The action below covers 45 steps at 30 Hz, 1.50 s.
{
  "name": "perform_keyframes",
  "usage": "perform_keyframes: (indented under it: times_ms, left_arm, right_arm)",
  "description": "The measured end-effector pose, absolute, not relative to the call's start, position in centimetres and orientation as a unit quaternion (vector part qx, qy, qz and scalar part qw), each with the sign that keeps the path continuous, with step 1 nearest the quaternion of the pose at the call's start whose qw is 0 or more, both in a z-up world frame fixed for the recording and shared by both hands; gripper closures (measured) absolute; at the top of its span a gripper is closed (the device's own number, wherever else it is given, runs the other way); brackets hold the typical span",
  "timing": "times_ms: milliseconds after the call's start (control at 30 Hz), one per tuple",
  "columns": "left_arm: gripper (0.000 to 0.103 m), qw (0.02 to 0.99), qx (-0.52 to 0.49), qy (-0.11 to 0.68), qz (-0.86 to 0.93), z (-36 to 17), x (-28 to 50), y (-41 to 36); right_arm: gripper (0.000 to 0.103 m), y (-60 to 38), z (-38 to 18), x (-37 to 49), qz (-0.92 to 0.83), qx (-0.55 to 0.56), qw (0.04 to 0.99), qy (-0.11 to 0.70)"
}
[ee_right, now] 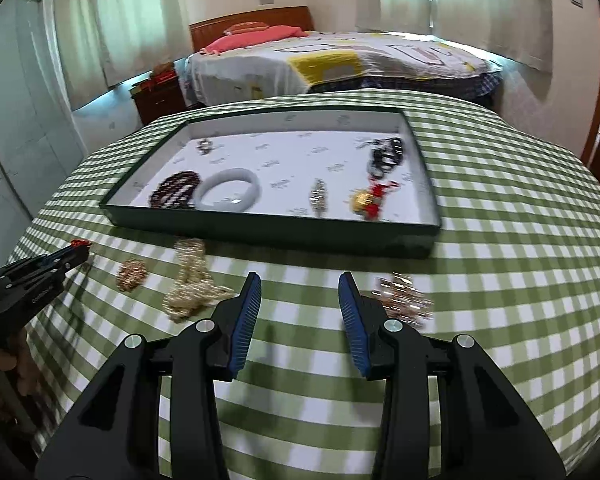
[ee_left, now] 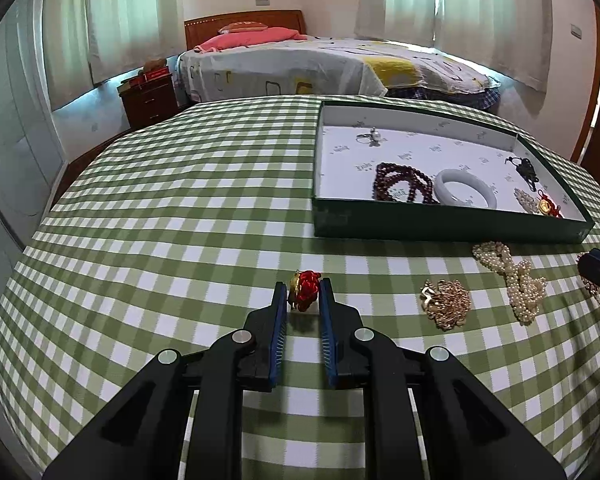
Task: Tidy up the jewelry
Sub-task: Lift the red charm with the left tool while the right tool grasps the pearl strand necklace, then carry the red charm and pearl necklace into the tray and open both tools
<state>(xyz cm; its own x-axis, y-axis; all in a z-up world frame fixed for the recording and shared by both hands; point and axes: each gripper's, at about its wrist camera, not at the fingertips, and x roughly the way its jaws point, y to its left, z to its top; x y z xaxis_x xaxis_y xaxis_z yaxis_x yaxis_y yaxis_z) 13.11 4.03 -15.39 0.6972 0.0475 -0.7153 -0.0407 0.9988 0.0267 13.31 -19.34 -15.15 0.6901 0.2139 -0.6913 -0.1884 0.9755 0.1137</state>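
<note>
My left gripper is shut on a red knotted ornament with a gold charm, just above the checked tablecloth; it also shows at the left of the right wrist view. My right gripper is open and empty above the cloth, between a pearl necklace on its left and a gold chain pile on its right. The green tray holds a dark bead bracelet, a white bangle, a ring, a black piece and a red-gold charm.
A gold chain heap and the pearl necklace lie on the cloth in front of the tray. A bed and a nightstand stand beyond the table's far edge.
</note>
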Motion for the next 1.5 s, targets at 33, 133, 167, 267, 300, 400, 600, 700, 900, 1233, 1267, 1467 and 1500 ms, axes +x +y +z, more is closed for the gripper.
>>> perform_keyframes:
  times_ms: [33,133,167,267,300,400,600,700,900,1233,1267,1467,1500]
  left_arm:
    - [0.086,0.921,0.004,0.388,0.026,-15.3,13.1,4.2]
    - [0.086,0.921,0.002,0.389,0.033,-15.2,13.0,4.8]
    - [0.086,0.921,0.001,0.389,0.036,-15.2,12.9,5.0]
    - [0.086,0.920,-0.002,0.390,0.044,-15.1,12.9,5.7]
    - [0.086,0.919,-0.003,0.391,0.048,-15.1,12.8,6.0]
    - [0.086,0.918,-0.009,0.393,0.055,-15.1,12.9,6.7]
    - [0.086,0.916,-0.013,0.396,0.058,-15.3,12.9,7.1]
    - [0.086,0.916,-0.013,0.397,0.058,-15.4,12.9,7.1]
    - [0.086,0.916,-0.013,0.397,0.056,-15.4,13.0,7.0]
    - [0.086,0.921,-0.007,0.386,0.044,-14.8,12.7,5.8]
    - [0.086,0.922,-0.007,0.385,0.042,-14.7,12.7,5.7]
    - [0.086,0.926,-0.006,0.377,0.033,-14.0,12.6,5.0]
    - [0.086,0.926,-0.006,0.375,0.031,-13.9,12.6,4.9]
  right_arm:
    - [0.063,-18.9,-15.1,13.4,0.114,0.016,0.918,0.379]
    - [0.062,-17.3,-15.2,13.7,0.131,0.014,0.915,0.381]
    - [0.062,-16.7,-15.3,13.9,0.137,0.013,0.914,0.382]
    - [0.056,-15.4,-15.6,14.3,0.148,0.010,0.909,0.389]
    - [0.056,-15.0,-15.7,14.4,0.151,0.008,0.908,0.391]
    - [0.056,-14.0,-16.2,14.8,0.156,0.004,0.903,0.401]
    - [0.052,-13.0,-17.1,15.4,0.155,-0.008,0.897,0.414]
    - [0.051,-12.8,-17.1,15.4,0.154,-0.022,0.897,0.414]
    - [0.082,-12.8,-17.2,14.9,0.160,-0.047,0.896,0.412]
    - [0.087,-14.3,-15.8,13.7,0.168,-0.020,0.902,0.397]
    - [0.087,-14.5,-15.6,13.6,0.167,-0.018,0.903,0.395]
    - [0.087,-15.6,-14.4,13.0,0.160,-0.011,0.912,0.378]
    - [0.087,-15.8,-14.2,12.9,0.157,-0.009,0.913,0.375]
